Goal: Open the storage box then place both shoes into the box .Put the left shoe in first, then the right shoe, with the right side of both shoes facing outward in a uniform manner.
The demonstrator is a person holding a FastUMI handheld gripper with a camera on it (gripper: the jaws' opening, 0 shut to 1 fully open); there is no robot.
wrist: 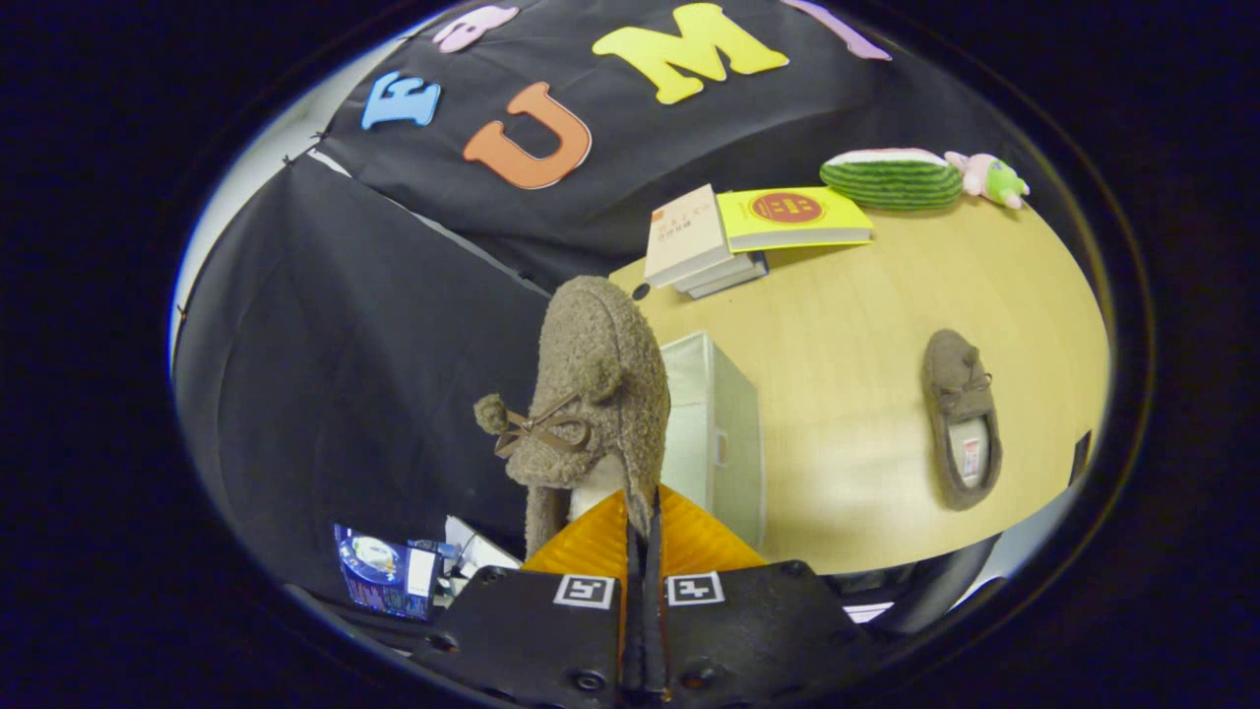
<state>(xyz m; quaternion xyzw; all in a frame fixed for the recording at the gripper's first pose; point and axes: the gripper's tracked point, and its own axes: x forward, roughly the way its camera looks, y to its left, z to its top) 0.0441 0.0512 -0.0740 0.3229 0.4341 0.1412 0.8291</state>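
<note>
Wooden table (856, 325) carries the box (714, 433) near the fingers and one shoe (962, 418) far right. Gripper (642, 537) is clamped on the other shoe's (591, 394) heel rim; that thin pinch could slip, dropping it short of the box.

Between fingers (645, 537): closed on heel edge of fuzzy shoe (591, 394) — no gap left.
Just ahead: storage box (714, 433), touching or just behind held shoe.
Tabletop (847, 325): bare stretch between box and second shoe (963, 418).
Far edge: books (748, 231), plush toys (920, 177) — well apart.
</note>
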